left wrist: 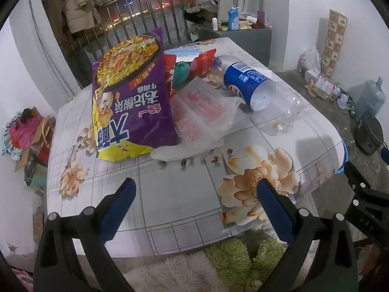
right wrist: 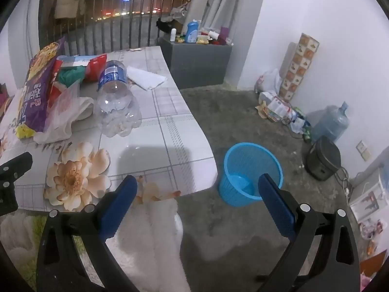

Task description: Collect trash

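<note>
Trash lies on a table with a flowered cloth [left wrist: 170,194]: a purple noodle bag [left wrist: 128,97], a white plastic bag [left wrist: 201,116], a clear bottle with a blue label [left wrist: 257,90], red wrappers [left wrist: 201,60] and a green wad [left wrist: 182,71]. The same pile shows in the right wrist view, with the bottle [right wrist: 116,97] and a white tissue [right wrist: 145,77]. A blue mesh bin [right wrist: 250,172] stands empty on the floor right of the table. My left gripper [left wrist: 195,187] is open and empty above the table's near edge. My right gripper [right wrist: 197,182] is open and empty, between table corner and bin.
A grey cabinet [right wrist: 194,60] with bottles stands behind the table. A water jug [right wrist: 333,121], a dark cooker [right wrist: 323,158] and loose litter [right wrist: 277,107] lie along the right wall. A fluffy white and green cover [left wrist: 194,267] lies below the table's near edge.
</note>
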{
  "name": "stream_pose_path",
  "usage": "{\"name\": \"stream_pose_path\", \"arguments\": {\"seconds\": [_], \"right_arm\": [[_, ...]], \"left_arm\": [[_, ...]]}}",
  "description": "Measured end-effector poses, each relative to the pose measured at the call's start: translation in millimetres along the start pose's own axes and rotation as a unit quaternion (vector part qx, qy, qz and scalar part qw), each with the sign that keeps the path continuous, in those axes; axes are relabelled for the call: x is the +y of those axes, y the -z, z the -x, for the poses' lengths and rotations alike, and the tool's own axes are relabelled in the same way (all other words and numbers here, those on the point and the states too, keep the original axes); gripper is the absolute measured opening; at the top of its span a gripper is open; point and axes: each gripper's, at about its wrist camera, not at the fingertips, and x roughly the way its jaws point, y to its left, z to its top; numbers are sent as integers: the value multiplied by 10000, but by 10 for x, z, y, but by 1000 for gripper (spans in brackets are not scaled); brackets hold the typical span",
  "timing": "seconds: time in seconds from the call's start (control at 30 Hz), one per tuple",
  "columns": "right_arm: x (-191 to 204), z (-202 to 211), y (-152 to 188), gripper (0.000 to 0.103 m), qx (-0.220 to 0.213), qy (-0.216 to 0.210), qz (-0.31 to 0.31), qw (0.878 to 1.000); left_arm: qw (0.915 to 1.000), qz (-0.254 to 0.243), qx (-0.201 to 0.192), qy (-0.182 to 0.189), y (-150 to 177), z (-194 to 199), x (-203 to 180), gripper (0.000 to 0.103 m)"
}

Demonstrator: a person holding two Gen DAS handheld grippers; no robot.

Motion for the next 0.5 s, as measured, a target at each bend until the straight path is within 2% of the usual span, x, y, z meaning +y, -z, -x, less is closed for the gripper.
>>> {"name": "stream_pose_path", "arguments": {"seconds": [0.33,0.47,0.5], "right_arm": [[-72,43,-62,95,-30,117,-41,9999],[-45,-7,-84,95,-16,135,-19,9999],[-28,-26,-70,95,-31,147,-48,9999]], "left_arm": [[10000,-39,19,-22,-25,16,-45,97],[10000,-44,1,-24,-132,58,-77,97],[10000,-74,-53,-10,-62,28,-32,97]]}}
